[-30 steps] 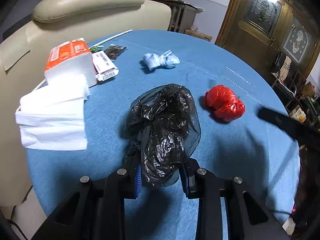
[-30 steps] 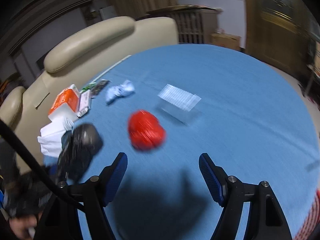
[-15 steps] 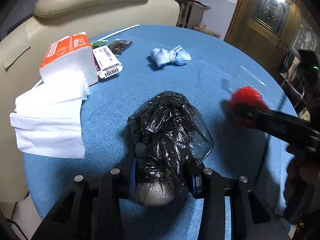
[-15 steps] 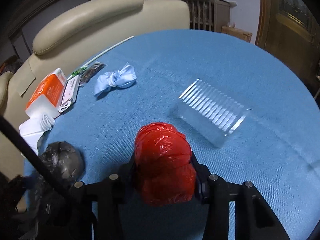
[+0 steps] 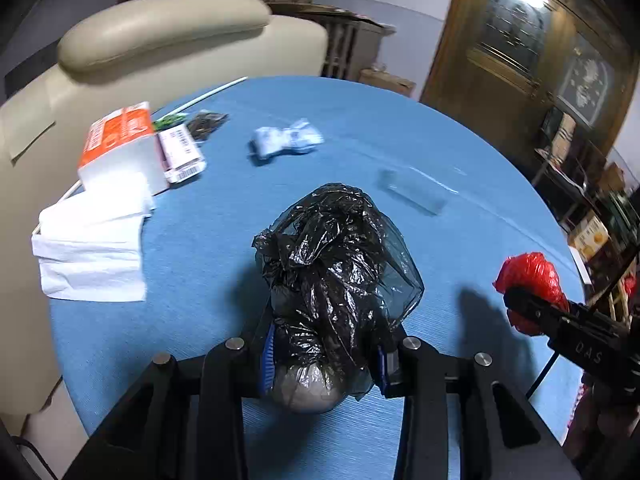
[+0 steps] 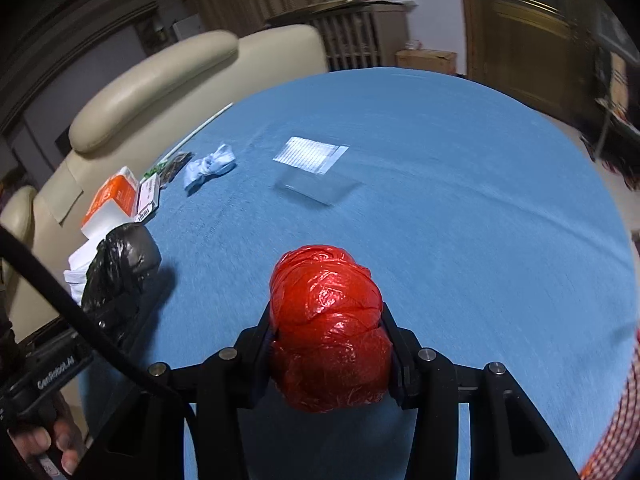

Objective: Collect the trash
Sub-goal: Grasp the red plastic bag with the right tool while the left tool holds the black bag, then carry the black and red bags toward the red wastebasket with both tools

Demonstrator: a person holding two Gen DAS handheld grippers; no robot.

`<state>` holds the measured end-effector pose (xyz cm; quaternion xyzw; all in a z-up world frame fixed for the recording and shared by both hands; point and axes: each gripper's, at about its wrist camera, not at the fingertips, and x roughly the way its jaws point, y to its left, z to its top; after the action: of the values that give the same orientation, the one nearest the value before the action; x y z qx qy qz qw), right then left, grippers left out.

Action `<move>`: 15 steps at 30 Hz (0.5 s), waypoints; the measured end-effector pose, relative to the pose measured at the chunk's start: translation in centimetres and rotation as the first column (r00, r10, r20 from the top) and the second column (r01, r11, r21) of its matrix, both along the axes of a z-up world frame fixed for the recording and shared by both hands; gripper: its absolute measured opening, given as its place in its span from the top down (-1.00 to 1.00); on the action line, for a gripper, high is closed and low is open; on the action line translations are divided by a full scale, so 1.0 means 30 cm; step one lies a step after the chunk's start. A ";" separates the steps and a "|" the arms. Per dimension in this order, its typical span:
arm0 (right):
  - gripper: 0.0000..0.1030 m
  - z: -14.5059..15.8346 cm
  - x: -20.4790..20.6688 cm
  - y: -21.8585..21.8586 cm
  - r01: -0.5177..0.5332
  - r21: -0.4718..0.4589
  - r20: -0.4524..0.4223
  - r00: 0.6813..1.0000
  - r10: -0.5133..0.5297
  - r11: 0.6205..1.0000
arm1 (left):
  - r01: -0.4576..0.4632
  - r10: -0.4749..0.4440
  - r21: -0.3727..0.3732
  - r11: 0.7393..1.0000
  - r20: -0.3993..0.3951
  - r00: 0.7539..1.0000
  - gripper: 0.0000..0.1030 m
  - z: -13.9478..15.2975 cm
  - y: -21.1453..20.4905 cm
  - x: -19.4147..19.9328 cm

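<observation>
- Far left, white napkins (image 5: pixel 90 256) and an orange tissue pack (image 5: pixel 120 142) sit at the edge of the blue table (image 5: pixel 224 224).
- Left gripper (image 5: pixel 324 360) is clamped on the black trash bag (image 5: pixel 336 264), pads pressing its sides (a grey lump bulges out underneath).
- Mid-table: a crumpled pale-blue wad (image 5: pixel 286 142), and near it a clear plastic tray (image 6: pixel 316 170).
- Right gripper (image 6: pixel 330 354) squeezes the red bag bundle (image 6: pixel 328 332) tight between its jaws, lifted above the cloth.
</observation>
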<state>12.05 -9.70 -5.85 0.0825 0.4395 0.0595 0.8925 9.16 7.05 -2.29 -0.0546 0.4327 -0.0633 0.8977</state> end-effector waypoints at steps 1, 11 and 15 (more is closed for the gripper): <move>0.05 0.005 -0.031 -0.023 0.014 0.006 0.004 1.000 -0.014 1.000 | 0.013 -0.013 0.003 1.000 0.003 1.000 0.23 0.005 -0.023 -0.010; 0.05 0.056 -0.252 -0.198 0.101 0.042 0.049 0.993 -0.103 0.994 | 0.129 -0.129 0.049 0.990 -0.018 0.992 0.23 0.015 -0.264 -0.077; 0.05 0.061 -0.319 -0.271 0.144 0.062 0.056 0.987 -0.148 0.988 | 0.167 -0.165 0.066 0.984 -0.031 0.986 0.23 0.013 -0.346 -0.099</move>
<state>2.49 -17.84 -4.01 0.1382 0.4031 0.0089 0.9046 6.20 -3.32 -1.89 0.0117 0.4488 -0.1225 0.8851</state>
